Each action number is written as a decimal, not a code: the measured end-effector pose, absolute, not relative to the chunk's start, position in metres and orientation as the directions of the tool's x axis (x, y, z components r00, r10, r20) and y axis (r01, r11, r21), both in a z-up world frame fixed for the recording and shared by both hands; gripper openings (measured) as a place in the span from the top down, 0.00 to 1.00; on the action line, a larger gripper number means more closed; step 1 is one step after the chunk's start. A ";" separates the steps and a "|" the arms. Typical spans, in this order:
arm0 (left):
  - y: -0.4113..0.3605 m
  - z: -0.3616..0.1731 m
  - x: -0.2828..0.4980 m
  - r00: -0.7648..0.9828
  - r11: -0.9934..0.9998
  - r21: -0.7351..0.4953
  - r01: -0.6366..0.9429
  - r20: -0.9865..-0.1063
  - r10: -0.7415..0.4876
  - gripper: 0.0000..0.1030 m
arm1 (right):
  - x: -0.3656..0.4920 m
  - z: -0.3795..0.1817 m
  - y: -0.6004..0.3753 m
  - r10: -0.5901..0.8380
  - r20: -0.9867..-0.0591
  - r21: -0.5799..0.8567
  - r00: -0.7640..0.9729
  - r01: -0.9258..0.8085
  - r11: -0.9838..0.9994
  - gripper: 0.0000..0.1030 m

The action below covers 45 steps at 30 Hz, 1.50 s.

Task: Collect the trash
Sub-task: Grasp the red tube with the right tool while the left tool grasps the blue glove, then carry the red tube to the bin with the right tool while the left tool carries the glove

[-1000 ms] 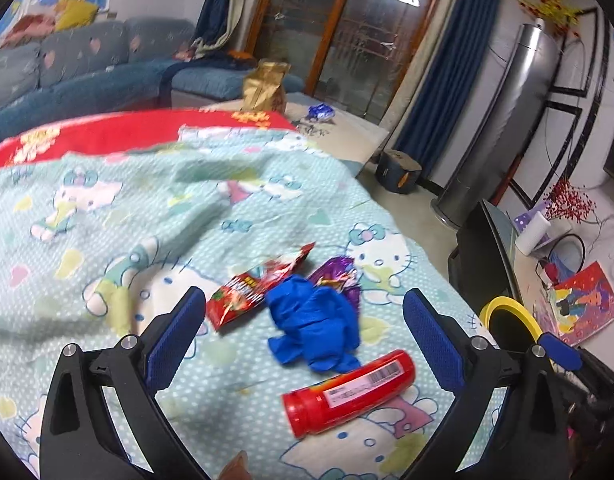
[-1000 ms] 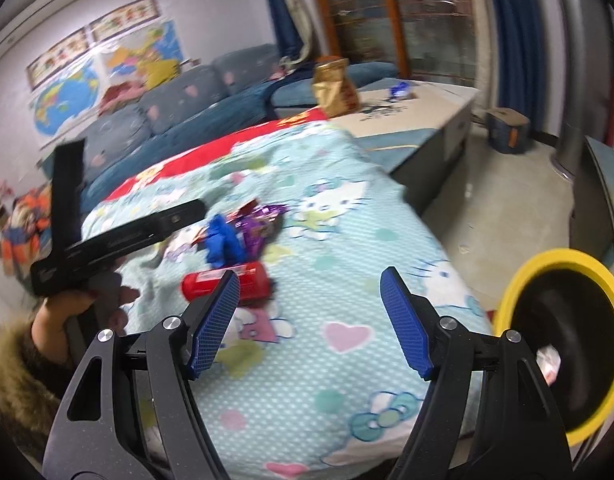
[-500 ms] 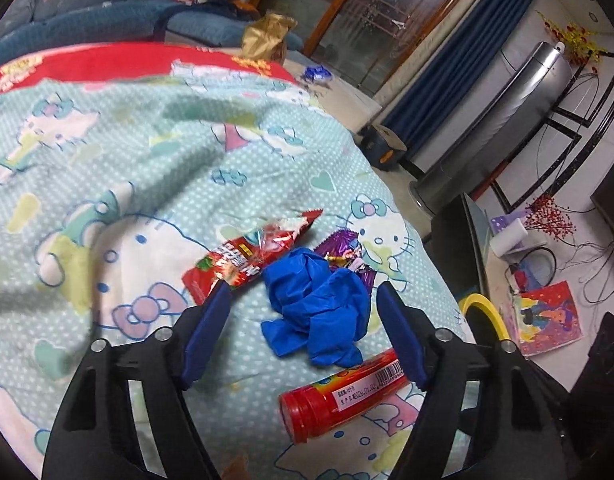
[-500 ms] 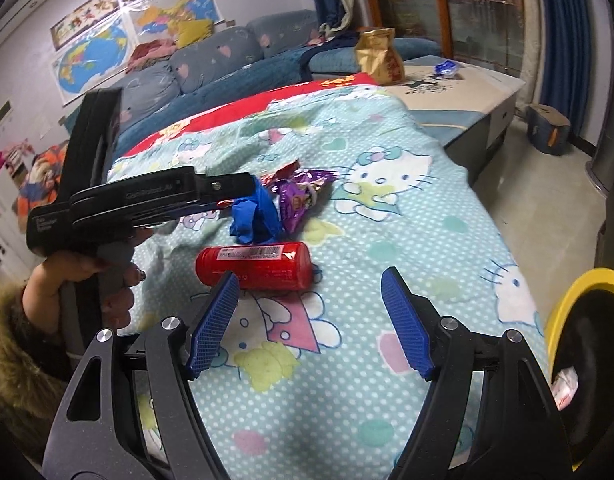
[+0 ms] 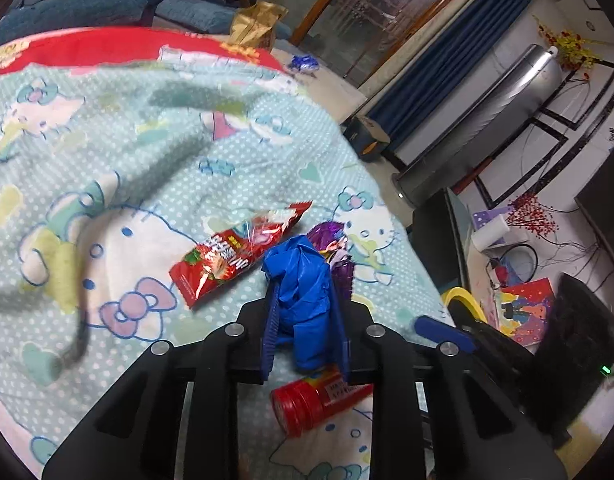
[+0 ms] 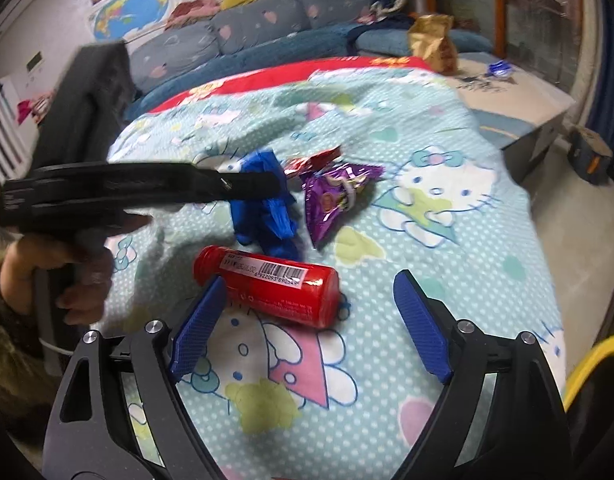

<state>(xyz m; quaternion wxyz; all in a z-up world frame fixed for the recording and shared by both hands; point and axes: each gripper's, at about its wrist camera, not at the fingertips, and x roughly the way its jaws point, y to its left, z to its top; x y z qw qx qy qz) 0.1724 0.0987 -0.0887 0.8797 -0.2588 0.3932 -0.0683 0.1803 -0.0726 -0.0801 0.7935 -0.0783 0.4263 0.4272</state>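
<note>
On the cartoon-cat bedspread [image 5: 107, 168] lies a crumpled blue glove [image 5: 295, 264]. My left gripper [image 5: 305, 296] is closing on it, and both pads press its sides. A red snack wrapper [image 5: 235, 256] lies to its left and a purple wrapper [image 5: 327, 236] just behind it. In the right wrist view the left gripper [image 6: 263, 184] holds the blue glove [image 6: 267, 216] beside the purple wrapper [image 6: 335, 196]. A red tube [image 6: 267, 284] lies on its side, its near end between the fingers of my right gripper [image 6: 310, 282]. Those jaws are opening and touch nothing.
A yellow-rimmed bin [image 6: 587, 364] stands off the bed's right edge, also seen as the bin [image 5: 461, 298]. A brown paper bag [image 6: 433, 44] sits on a low table [image 6: 507, 92] behind the bed. A person's hand [image 6: 67, 264] grips the left tool.
My left gripper moved down onto the blue glove and closed around it. My right gripper came nearer to the red tube, which now lies at its fingertips, and its jaws spread wider.
</note>
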 end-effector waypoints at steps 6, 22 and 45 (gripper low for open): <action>0.108 -0.070 0.155 0.716 0.866 -0.494 -0.074 -0.631 -0.298 0.79 | 0.192 -0.092 -0.055 0.616 -0.765 0.244 0.187 -0.802 0.546 0.22; 0.116 -0.058 0.138 0.735 0.872 -0.482 -0.082 -0.620 -0.273 0.79 | 0.171 -0.099 -0.061 0.690 -0.720 0.334 0.074 -0.834 0.439 0.56; 0.064 -0.036 0.138 0.731 0.886 -0.461 0.045 -0.590 -0.344 0.79 | 0.122 -0.057 -0.165 0.725 -0.581 0.409 0.371 -0.637 0.654 0.77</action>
